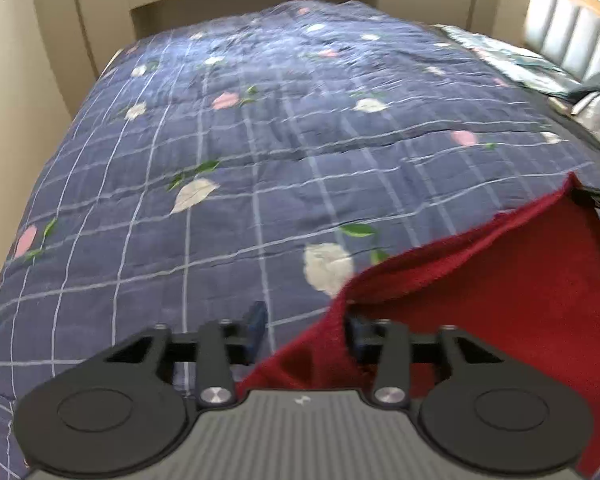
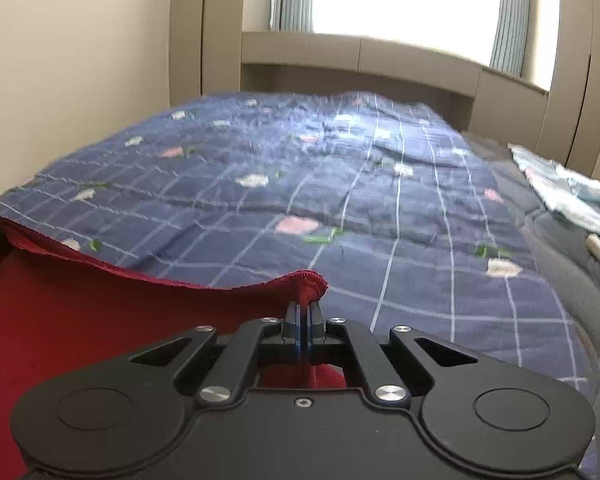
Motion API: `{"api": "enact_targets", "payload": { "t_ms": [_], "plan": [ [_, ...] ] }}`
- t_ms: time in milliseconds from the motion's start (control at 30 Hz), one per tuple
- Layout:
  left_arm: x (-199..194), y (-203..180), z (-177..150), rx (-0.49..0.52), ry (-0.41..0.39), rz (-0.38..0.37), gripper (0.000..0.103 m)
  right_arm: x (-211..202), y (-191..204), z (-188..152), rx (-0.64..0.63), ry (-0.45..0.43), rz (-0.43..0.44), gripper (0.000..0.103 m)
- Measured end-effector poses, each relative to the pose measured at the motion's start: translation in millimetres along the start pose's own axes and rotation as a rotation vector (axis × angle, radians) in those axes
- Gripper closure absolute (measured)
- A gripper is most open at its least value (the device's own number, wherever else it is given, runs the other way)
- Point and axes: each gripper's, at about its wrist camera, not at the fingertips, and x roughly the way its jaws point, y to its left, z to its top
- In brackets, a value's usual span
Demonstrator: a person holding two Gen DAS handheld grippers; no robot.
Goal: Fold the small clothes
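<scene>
Item: one dark red terry-cloth garment (image 1: 500, 300), small, soft, hemmed edge, held up off a navy quilted bedspread with white grid lines and pink-and-white flower print (image 1: 260, 140). Location: near foot of bed, between the two tools, its top hem running side to side from one to the other. Right gripper (image 2: 305, 307): jaws pressed together, pinching a bunched hem corner of the cloth directly ahead of the fingertips; cloth trails off to that gripper's left. Left gripper (image 1: 306, 326): jaws spread wide; the cloth's corner drapes over the right-hand finger and partly hides it, the left-hand finger (image 1: 257, 322) bare above the quilt; no pinch visible. In the left view the cloth lies to the right and ahead. Judgement: the coming move turns on the left jaws closing over the hem lying across them, since only the right side is secured; hem sags between the two. Containers: none in view. Other holdings: pale blue-and-white printed cloth (image 2: 568, 192) lying flat at the bed's right edge, well apart; grey padded headboard with wooden rail (image 1: 572, 28); bright curtained window (image 2: 400, 4).
</scene>
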Motion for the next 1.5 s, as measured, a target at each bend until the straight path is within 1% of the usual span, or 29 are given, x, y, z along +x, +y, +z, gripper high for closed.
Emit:
{"api": "enact_targets", "payload": {
  "t_ms": [33,100,167,233,300,433,467,567,600,633,667,700,733,767,833,900,1000,1067,1133,1200,1267,1333,1400,1500],
  "plan": [
    [4.1,3.9,0.6,-0.012,0.013,-0.002,0.043,4.1,1.3,-1.4,-0.008,0.010,-0.006,0.102],
    [10.6,13.9,0.2,-0.032,0.046,-0.007,0.017,12.8,4.3,-5.6,-0.029,0.028,-0.022,0.102],
    [13.6,28.0,-0.1,-0.049,0.074,-0.019,0.009,20.3,4.4,-8.8,-0.024,0.046,-0.026,0.102],
    [14.3,47.7,-0.2,-0.089,0.103,-0.072,0.007,25.1,4.2,-11.6,-0.020,0.052,-0.029,0.102],
    [12.7,66.1,-0.8,-0.136,0.115,-0.115,0.006,27.3,4.3,-13.3,-0.018,0.056,-0.028,0.102],
    [2.2,101.8,-1.1,-0.247,0.086,-0.124,0.005,30.2,5.8,-14.4,-0.026,0.066,-0.032,0.101],
    [-0.6,111.4,-2.4,-0.288,0.074,-0.124,0.005,30.7,5.6,-14.4,-0.028,0.068,-0.032,0.101],
    [-10.7,128.2,-11.1,-0.390,0.027,-0.101,0.005,30.2,6.4,-13.4,-0.035,0.064,-0.036,0.095],
    [-13.0,130.6,-13.3,-0.403,0.011,-0.099,0.004,28.1,6.7,-13.1,-0.036,0.054,-0.036,0.084],
    [-16.2,128.9,-18.3,-0.412,-0.009,-0.087,0.004,25.8,7.1,-12.5,-0.034,0.042,-0.042,0.064],
    [-18.6,125.4,-22.8,-0.410,-0.025,-0.074,0.002,22.7,7.5,-12.0,-0.033,0.030,-0.044,0.054],
    [-20.8,118.9,-28.4,-0.395,-0.045,-0.060,0.001,18.7,8.7,-11.4,-0.036,0.010,-0.044,0.037],
    [-22.7,111.3,-33.7,-0.376,-0.063,-0.043,0.001,15.0,10.7,-10.8,-0.041,-0.010,-0.045,0.029],
    [-25.3,102.5,-38.3,-0.355,-0.079,-0.026,0.001,11.0,14.6,-10.2,-0.054,-0.029,-0.046,0.026],
    [-27.6,78.1,-46.0,-0.305,-0.118,0.010,0.001,5.1,24.4,-7.9,-0.088,-0.053,-0.057,0.010],
    [-25.8,54.0,-55.2,-0.264,-0.149,0.041,0.001,-0.2,38.2,-5.9,-0.134,-0.080,-0.050,0.003],
    [-15.0,22.7,-63.7,-0.213,-0.163,0.106,0.001,-4.0,62.6,-4.0,-0.212,-0.092,-0.029,0.001],
    [-3.7,12.4,-68.0,-0.234,-0.157,0.162,0.001,-4.3,79.4,-3.6,-0.239,-0.085,0.002,0.001],
    [6.9,11.2,-73.9,-0.277,-0.151,0.195,0.000,-3.1,93.6,-3.5,-0.249,-0.080,0.047,0.001],
    [17.2,16.8,-80.2,-0.315,-0.142,0.198,0.000,0.6,108.5,-4.2,-0.258,-0.071,0.070,0.001],
    [18.0,20.9,-88.7,-0.344,-0.181,0.183,0.000,7.2,120.8,-6.0,-0.277,-0.061,0.077,0.001],
    [17.6,18.3,-91.9,-0.323,-0.195,0.193,0.000,18.6,131.1,-10.9,-0.313,-0.043,0.068,0.001],
    [17.6,16.0,-93.0,-0.317,-0.201,0.201,0.000,30.4,136.6,-17.3,-0.328,-0.006,0.042,0.001],
    [18.1,14.8,-95.3,-0.313,-0.214,0.205,0.000,36.6,134.0,-23.4,-0.301,-0.002,0.038,0.001]
  ]
}}
